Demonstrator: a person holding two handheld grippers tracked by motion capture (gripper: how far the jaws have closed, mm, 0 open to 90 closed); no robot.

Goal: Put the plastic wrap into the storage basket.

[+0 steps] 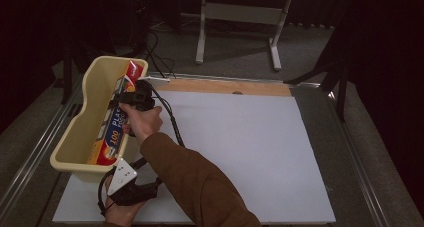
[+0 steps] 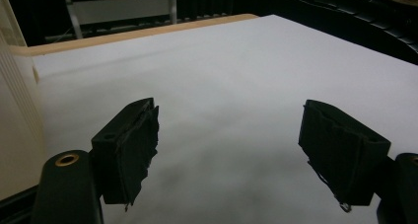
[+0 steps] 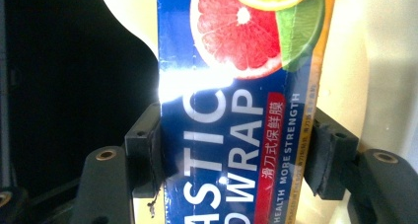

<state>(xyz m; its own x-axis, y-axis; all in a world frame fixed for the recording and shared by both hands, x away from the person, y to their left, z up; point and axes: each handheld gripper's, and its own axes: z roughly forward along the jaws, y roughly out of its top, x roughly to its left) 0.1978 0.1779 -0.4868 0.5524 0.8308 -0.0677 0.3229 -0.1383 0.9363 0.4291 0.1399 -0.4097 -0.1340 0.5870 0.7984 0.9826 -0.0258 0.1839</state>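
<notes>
Wrap box goes into the bin on the bench

The white bench [image 1: 240, 152] carries a cream bin [image 1: 82, 122] at its left edge, and the long plastic-wrap box [image 1: 114, 122] lies inside it, its long axis running along the bin's length, far end propped on the bin's far rim. The right gripper [image 1: 134, 94], reaching across from the sleeve [image 1: 195, 182], sits over the box's far half; in the right gripper view the box [image 3: 236, 135] stands between the jaws lengthwise, the left pad against its edge and the right pad seemingly a sliver off, so the grip looks to be loosening rather than firm. The left gripper [image 1: 122, 184] waits by the bin's near corner, farther from the box, its jaws [image 2: 229, 155] wide apart over bare bench, nothing between them.
</notes>
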